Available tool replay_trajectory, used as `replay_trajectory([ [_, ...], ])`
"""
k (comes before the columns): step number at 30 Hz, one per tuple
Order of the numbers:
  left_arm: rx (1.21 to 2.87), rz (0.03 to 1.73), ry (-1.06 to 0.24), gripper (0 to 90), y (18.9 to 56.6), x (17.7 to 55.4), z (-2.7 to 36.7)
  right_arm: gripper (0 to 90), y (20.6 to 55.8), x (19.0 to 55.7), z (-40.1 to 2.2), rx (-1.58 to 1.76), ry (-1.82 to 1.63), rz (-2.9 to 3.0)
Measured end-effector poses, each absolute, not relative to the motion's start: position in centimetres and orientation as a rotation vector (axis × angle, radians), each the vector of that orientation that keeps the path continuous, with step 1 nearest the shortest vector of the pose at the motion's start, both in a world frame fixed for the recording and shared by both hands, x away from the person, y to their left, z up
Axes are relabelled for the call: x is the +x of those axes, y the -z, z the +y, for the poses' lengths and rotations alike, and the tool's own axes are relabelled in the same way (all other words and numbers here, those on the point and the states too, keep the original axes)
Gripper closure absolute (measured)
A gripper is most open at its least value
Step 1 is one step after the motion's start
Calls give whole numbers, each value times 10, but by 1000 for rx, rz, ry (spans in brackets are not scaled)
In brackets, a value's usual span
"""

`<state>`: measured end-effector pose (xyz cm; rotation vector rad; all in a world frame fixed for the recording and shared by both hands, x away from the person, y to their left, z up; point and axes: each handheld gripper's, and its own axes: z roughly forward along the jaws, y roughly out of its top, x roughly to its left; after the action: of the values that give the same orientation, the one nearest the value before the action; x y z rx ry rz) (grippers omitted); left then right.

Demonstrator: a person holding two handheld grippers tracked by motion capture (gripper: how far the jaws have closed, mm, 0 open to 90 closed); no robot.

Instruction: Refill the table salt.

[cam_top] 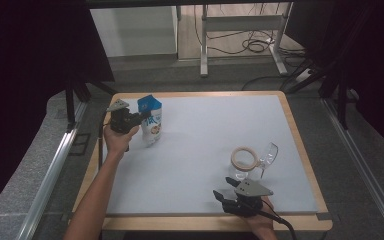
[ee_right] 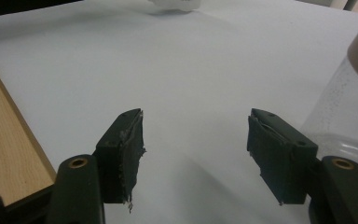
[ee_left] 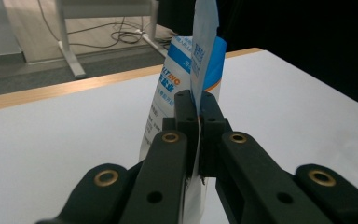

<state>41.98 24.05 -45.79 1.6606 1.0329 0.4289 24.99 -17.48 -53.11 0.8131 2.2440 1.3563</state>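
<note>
A blue and white pouch [cam_top: 151, 120] stands upright at the far left of the white mat [cam_top: 205, 130]. My left gripper [cam_top: 142, 118] comes at it from the left and is shut on the pouch's side seam. In the left gripper view the two jaws of my left gripper [ee_left: 198, 105] pinch the thin edge of the pouch [ee_left: 205, 60]. A clear glass jar [cam_top: 244, 162] with a tan rim stands at the front right, its clear lid [cam_top: 269, 152] swung open. Just in front of the jar, my right gripper [cam_top: 224, 187] is open. Between the jaws of my right gripper [ee_right: 196, 135] lies bare mat, with the jar [ee_right: 349, 116] to the right.
The mat lies on a wooden table [cam_top: 295, 135] whose rim shows on all sides. Behind the table are a desk frame [cam_top: 204, 45] and floor cables [cam_top: 257, 45]. Dark curtains hang on both sides, and a metal rail [cam_top: 55, 165] runs along the left.
</note>
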Motion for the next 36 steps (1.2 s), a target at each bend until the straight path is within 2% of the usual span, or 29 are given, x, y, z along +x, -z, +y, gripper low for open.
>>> replay_trajectory([
  [11, 1654, 914, -368, 900, 433, 382, 230, 369, 526, 244, -165, 781, -1395, 2200],
  [21, 1689, 817, -306, 900, 426, 354, 206, 369, 521, 239, -139, 708, -1424, 2193],
  [36, 1699, 734, -223, 900, 420, 327, 180, 319, 525, 257, -101, 729, -1388, 2210],
])
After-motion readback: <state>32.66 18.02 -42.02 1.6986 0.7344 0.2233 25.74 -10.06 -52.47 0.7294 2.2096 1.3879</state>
